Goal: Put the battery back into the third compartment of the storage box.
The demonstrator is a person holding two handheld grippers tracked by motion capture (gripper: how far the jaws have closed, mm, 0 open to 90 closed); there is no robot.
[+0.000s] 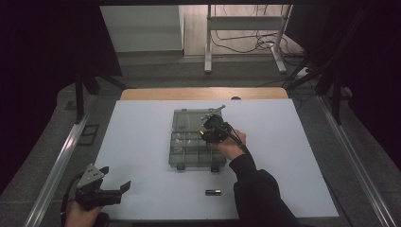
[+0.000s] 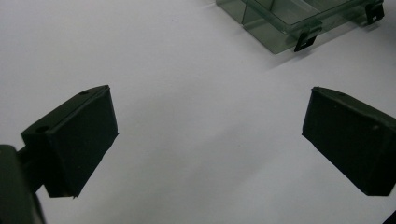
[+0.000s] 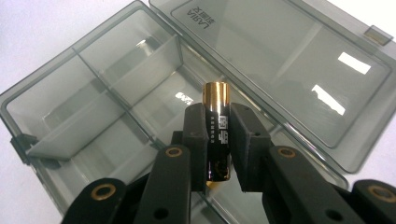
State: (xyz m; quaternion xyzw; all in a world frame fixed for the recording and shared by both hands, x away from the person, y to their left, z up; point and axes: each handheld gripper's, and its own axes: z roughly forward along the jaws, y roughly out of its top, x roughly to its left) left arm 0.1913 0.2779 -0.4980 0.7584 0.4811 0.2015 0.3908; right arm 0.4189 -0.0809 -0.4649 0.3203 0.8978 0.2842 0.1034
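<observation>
Right gripper (image 3: 217,140) clamped on a battery (image 3: 216,126), black body with a gold end, pinched at mid-length between the two pads; gold cap sticks out past the fingertips. In the high view the right gripper (image 1: 213,130) sits over the box (image 1: 182,142), near its right side. The box is smoky clear plastic, lid (image 3: 280,60) swung open and lying flat behind the tray. Tray split by dividers (image 3: 107,98) into several compartments; the held battery hovers above them, which compartment cannot tell. Compartments in the right gripper view look bare.

Second battery (image 1: 213,192) lies flat on the white table (image 1: 142,142), just in front of the box, near the person's right sleeve (image 1: 257,194).

Left gripper (image 1: 106,189) is well to the left of the box and nearer the person, at the table's front left corner. Its jaws stand wide apart, nothing between them, only table surface under them. Left gripper view catches the box corner (image 2: 299,23) with two black latches (image 2: 303,42) farther off.
</observation>
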